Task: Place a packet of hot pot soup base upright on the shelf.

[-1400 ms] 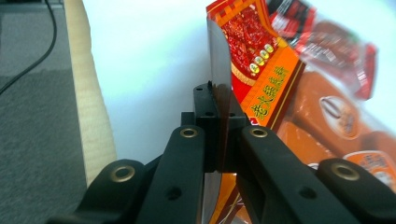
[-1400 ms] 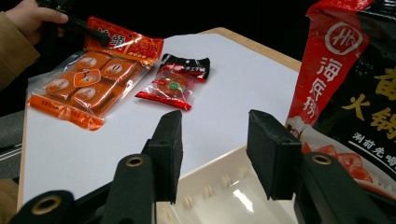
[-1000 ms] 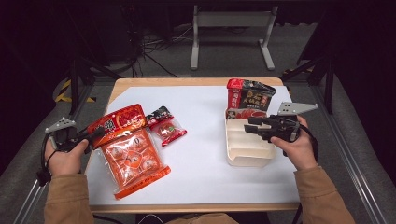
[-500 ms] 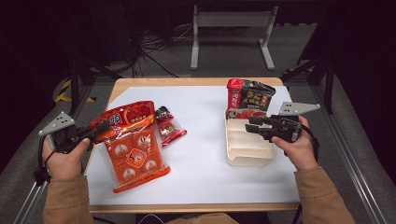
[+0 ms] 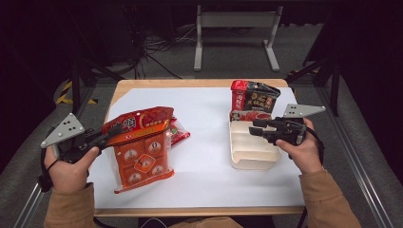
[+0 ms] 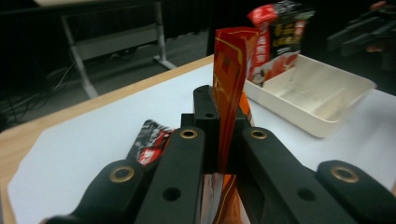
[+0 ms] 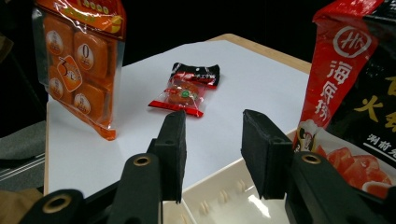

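My left gripper is shut on the top seam of an orange snack bag, which hangs tilted with its lower edge at the white paper. In the left gripper view the bag's red seam stands edge-on between the shut jaws. My right gripper hovers open over a cream tray, with nothing between its fingers. The orange bag hangs at the far left of the right gripper view. A red-and-black pouch stands at the tray's far end.
A small red candy packet lies on the paper just behind the orange bag, also as the packet ahead of the right jaws. White paper covers the wooden table. A metal stand is on the floor beyond.
The left gripper has lifted the orange bag from lying flat to hanging nearly upright and carried it slightly rightward. The right gripper has stayed open over the tray.
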`<control>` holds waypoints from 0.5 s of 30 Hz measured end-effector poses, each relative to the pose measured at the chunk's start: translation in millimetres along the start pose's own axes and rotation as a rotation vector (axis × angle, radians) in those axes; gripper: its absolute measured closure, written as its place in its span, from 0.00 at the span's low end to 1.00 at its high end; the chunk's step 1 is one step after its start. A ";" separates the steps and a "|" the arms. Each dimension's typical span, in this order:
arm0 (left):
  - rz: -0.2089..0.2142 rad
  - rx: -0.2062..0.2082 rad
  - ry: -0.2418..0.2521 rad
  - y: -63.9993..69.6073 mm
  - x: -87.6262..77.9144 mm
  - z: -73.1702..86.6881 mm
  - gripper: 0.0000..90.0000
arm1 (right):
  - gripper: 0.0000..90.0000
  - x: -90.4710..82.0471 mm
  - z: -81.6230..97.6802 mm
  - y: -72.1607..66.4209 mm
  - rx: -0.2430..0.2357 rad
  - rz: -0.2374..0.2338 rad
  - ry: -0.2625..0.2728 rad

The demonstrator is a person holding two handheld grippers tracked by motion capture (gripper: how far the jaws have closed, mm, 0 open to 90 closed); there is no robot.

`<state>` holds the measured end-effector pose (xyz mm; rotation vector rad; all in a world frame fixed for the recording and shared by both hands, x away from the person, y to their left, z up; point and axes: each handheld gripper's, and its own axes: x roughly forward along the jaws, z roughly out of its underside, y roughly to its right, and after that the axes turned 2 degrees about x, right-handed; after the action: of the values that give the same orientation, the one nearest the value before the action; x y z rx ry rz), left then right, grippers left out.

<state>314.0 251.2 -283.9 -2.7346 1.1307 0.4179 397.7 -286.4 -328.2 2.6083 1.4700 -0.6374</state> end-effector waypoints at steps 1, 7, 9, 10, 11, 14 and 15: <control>0.005 0.010 0.003 2.6 -0.2 -1.8 1.00 | 0.67 1.0 0.5 -0.1 0.000 -0.002 -0.005; 0.051 0.045 0.013 16.4 -0.7 -10.6 1.00 | 0.65 1.5 -0.5 -2.1 -0.012 -0.010 0.001; 0.059 0.051 0.021 20.1 1.1 -13.5 1.00 | 0.64 1.4 -0.9 -2.6 -0.016 -0.010 0.008; 0.064 0.050 0.024 21.5 1.9 -14.4 1.00 | 0.63 1.5 -1.0 -2.8 -0.018 -0.010 0.009; 0.071 0.056 0.028 23.2 3.0 -16.1 1.00 | 0.63 1.8 -1.1 -3.2 -0.021 -0.014 0.010; 0.091 0.061 0.048 28.0 6.3 -19.7 1.00 | 0.62 2.9 -2.1 -5.8 -0.036 -0.021 0.011; 0.095 0.065 0.050 29.1 7.1 -20.6 1.00 | 0.62 3.2 -2.5 -6.5 -0.038 -0.024 0.014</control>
<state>302.2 221.0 -267.5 -2.6573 1.2673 0.3195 394.5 -279.6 -326.4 2.5759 1.5046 -0.5893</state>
